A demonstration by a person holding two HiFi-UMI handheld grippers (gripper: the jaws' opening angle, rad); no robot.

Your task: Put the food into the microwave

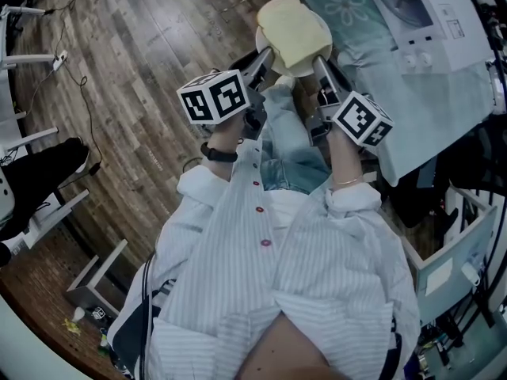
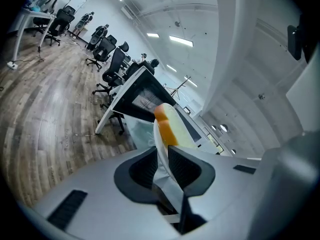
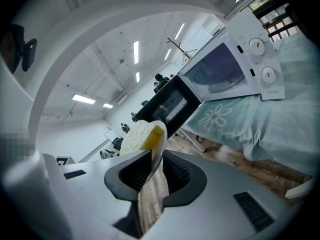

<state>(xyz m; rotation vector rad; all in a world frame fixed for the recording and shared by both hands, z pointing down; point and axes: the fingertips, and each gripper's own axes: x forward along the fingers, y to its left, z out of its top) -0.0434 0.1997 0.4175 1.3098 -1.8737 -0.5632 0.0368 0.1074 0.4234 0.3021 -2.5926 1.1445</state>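
left gripper: we see its jaws closed tight on the left rim of the plate.
right gripper: its jaws are pinched on the opposite rim, with nothing else between them.
food: a thick bread slice lies on the plate, held in the air near the microwave, not yet inside.
microwave door: it seems open to us.
advice: we should hold both grips level and move them together, so the slice does not slide off.

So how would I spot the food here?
Find the white microwave on the teal tablecloth. Left of it, a round white plate is held up. On it lies the food: a thick pale-yellow slab, the only yellow thing there.
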